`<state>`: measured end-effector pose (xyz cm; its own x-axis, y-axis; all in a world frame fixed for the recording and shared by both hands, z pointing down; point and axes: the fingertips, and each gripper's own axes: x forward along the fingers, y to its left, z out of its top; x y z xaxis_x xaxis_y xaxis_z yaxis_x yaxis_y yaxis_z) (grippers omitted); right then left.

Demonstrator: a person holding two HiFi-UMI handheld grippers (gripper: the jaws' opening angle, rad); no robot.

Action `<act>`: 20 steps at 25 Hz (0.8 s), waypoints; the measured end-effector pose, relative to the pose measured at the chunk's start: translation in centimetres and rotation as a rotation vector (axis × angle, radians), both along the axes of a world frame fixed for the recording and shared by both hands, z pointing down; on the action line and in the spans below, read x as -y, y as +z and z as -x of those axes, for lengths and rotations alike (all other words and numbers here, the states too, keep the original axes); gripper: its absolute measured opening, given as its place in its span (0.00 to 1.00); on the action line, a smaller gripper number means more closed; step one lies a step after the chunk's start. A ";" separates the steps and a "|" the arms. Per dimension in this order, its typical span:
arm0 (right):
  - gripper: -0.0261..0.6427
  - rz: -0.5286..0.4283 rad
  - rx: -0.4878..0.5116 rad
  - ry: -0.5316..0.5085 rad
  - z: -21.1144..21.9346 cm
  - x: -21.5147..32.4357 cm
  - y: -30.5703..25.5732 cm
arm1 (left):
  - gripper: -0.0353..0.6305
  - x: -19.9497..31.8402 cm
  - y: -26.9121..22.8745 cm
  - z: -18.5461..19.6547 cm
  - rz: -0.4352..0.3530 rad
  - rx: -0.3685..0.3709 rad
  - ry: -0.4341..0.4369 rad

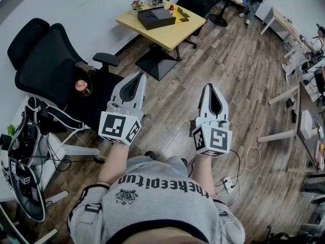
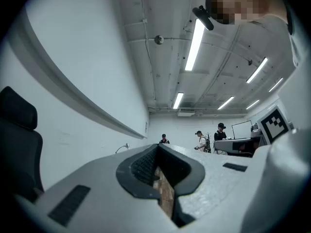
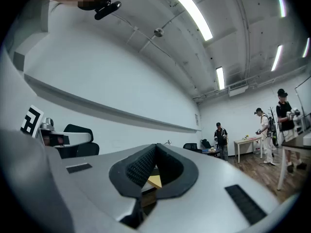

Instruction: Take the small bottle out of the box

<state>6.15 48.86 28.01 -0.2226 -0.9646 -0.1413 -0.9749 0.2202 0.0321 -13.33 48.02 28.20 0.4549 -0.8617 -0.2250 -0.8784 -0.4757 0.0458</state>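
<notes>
At far left of the head view, a black padded office chair against the pale wall, a small round reddish thing on its seat edge, too small to name. Just right of it, the grey-white left gripper with its marker cube, held low above the wooden plank floor, pointing up the frame; jaws pressed together at the tips, nothing between them. Top centre of the frame, a yellow square-topped table bearing a flat black box, well apart from both tools. The small bottle cannot be picked out at this range; a tiny red-topped item just right of the box, unclear what it is. Right of centre, the grey-white right gripper, level with its twin and near it, also pointing up the frame; jaws likewise closed tip to tip and empty, a sliver of the yellow tabletop showing through the gap behind them in the right gripper view. Lower right, a white power strip with cables on the planks. Along the right edge, pale desks.
</notes>
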 end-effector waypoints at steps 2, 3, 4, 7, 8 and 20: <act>0.04 0.000 -0.004 0.001 0.0 -0.2 0.0 | 0.06 -0.1 0.0 0.1 -0.001 -0.009 -0.004; 0.04 0.001 -0.005 0.002 0.0 -0.2 0.0 | 0.06 -0.2 0.0 0.1 -0.001 -0.012 -0.006; 0.04 0.001 -0.006 0.002 0.0 -0.2 0.0 | 0.06 -0.2 0.0 0.2 -0.001 -0.014 -0.009; 0.04 0.003 -0.006 0.003 0.1 -0.2 0.1 | 0.06 -0.1 0.1 0.4 0.001 -0.013 -0.011; 0.04 0.003 -0.005 0.003 0.0 -0.1 0.1 | 0.06 0.0 0.1 0.3 0.001 -0.011 -0.008; 0.04 0.008 0.018 -0.033 0.9 -0.2 0.8 | 0.06 0.5 0.9 0.6 0.017 -0.020 0.013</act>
